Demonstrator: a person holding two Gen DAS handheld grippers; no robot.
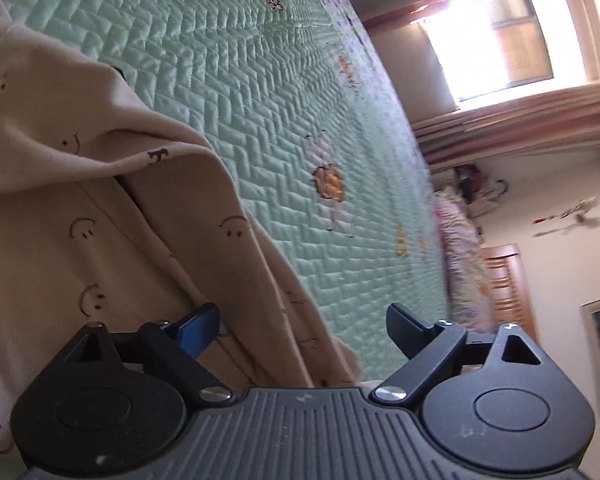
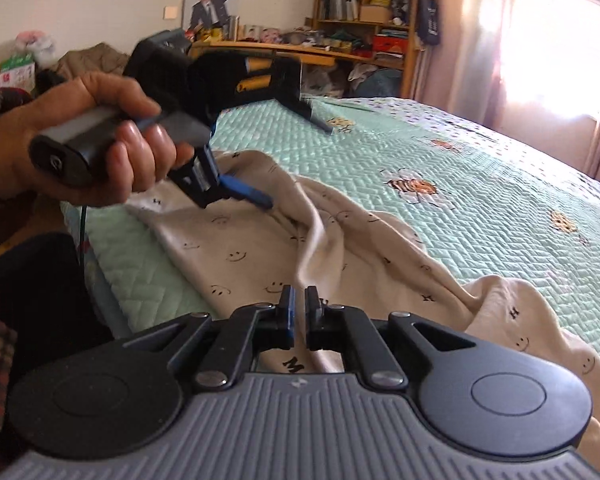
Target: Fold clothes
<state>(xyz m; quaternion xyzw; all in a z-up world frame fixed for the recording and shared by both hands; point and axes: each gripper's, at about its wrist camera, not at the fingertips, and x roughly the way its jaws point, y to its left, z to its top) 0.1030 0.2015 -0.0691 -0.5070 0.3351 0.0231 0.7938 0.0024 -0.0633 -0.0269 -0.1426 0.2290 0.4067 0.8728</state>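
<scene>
From the left wrist, the left tool (image 1: 302, 330) hangs with its fingers spread wide and nothing between them, over a hem of the cream garment (image 1: 100, 216) lying on the green quilted bed (image 1: 260, 92). From the right wrist, the right tool (image 2: 299, 312) has its fingers nearly together, a narrow gap showing, with the garment (image 2: 340, 248) rumpled just beyond them near the bed's (image 2: 480, 168) near edge. A hand (image 2: 80, 136) holds the left tool (image 2: 284, 164) above the garment's far end.

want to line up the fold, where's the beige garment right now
The beige smiley-print garment lies crumpled on the green quilted bedspread near its front edge, below both grippers.
</scene>
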